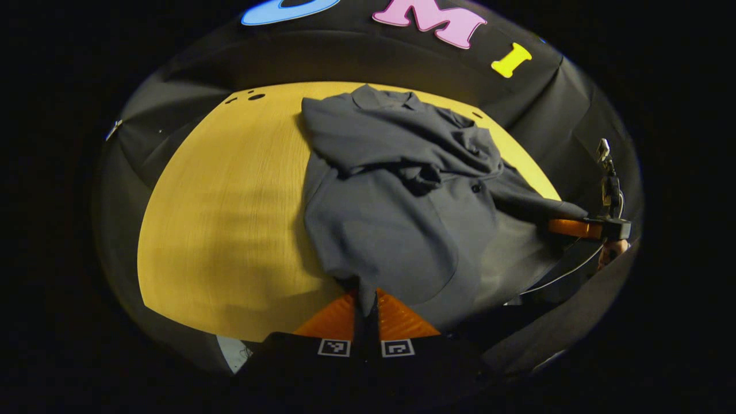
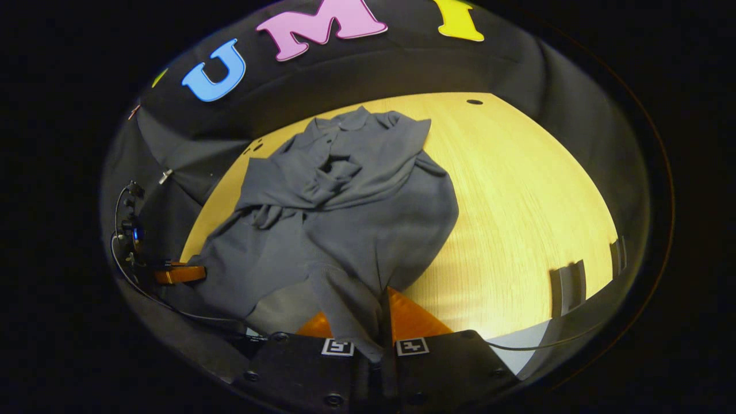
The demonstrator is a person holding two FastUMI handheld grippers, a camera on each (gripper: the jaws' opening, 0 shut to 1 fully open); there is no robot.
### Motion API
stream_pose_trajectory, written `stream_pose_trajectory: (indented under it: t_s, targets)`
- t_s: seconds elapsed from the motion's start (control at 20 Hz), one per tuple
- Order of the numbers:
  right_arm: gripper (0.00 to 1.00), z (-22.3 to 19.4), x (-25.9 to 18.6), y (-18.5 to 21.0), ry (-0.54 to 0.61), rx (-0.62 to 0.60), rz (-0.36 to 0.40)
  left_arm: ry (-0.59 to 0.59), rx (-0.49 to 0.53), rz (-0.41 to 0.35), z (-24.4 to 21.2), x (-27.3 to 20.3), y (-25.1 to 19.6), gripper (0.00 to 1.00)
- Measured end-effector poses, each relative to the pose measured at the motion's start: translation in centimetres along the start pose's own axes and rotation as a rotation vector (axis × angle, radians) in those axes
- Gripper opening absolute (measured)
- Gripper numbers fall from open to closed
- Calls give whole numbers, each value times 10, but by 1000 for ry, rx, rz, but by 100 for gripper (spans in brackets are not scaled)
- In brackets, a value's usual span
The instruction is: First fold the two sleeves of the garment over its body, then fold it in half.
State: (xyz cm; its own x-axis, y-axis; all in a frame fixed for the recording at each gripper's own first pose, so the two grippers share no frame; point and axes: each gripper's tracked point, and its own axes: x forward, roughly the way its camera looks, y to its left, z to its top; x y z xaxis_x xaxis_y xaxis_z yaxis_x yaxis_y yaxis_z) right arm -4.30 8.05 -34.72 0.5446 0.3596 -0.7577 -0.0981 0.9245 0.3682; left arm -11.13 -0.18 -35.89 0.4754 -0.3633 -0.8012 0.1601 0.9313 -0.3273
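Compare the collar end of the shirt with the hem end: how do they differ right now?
The collar end lies at the table's far side, rumpled, with the sleeves bunched over it; the hem end is nearest both cameras and smoother. Neither gripper touches the collar end, while the left gripper and right gripper each pinch a hem corner. Both ends are the same grey cloth.

No readable text, label, brand or number anywhere.
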Motion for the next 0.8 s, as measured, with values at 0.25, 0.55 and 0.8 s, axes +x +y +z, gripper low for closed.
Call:
stream_pose_trajectory:
  t_s: [0.25,0.55,0.8]
  targets:
    - [12,54,-8,13,-108,25,31,-141,-36,-30,72,-21,-9,5]
    - [12,122,-16,22,-230,64,57,-322,-102,-59,166,-50,-5,5]
    - [12,189,-11,34,-329,42,85,-411,-134,-72,231,-41,0,5]
